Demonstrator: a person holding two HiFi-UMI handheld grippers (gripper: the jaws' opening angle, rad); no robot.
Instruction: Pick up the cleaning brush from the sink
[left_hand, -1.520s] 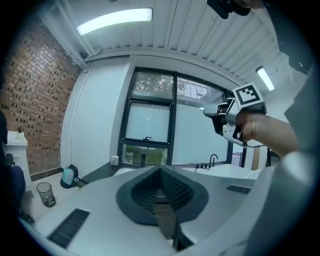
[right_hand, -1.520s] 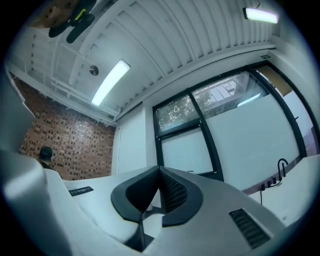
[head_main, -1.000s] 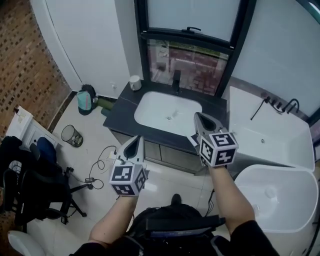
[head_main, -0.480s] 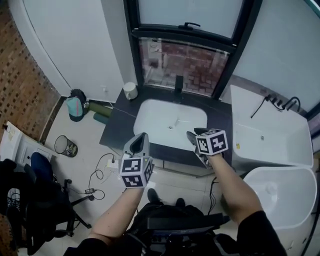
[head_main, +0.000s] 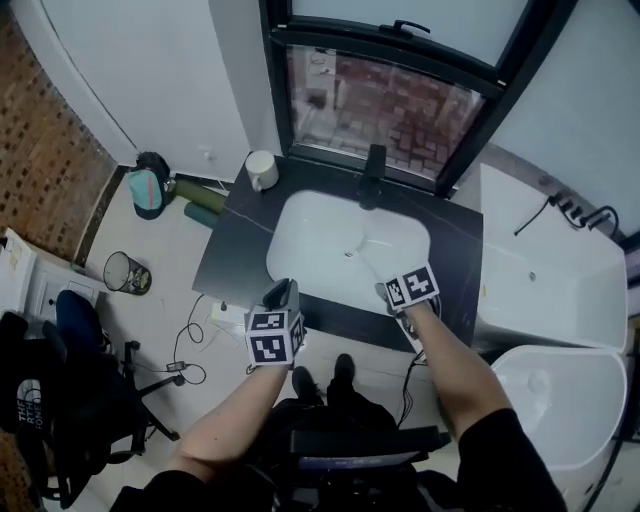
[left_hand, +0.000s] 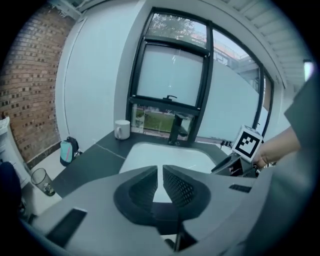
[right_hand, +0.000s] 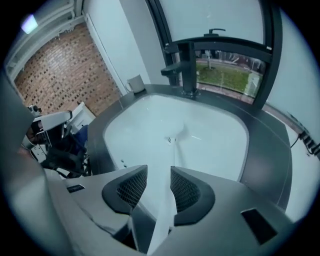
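Observation:
The white sink is set in a black counter under the window. A small thin object, perhaps the brush, lies near the basin's middle; it is too small to make out. In the right gripper view the small thin object shows just beyond the jaws. My right gripper hangs over the sink's front right rim, tipped steeply down. Its jaws are open and empty. My left gripper is at the front left rim, jaws shut to a slit with nothing held.
A black faucet stands behind the basin and a white mug at the counter's back left corner. A white bathtub lies to the right. On the floor to the left are a waste bin, a bag and an office chair.
Both grippers have dropped and moved forward to the sink's front rim. The right one has tipped down and its jaws have parted.

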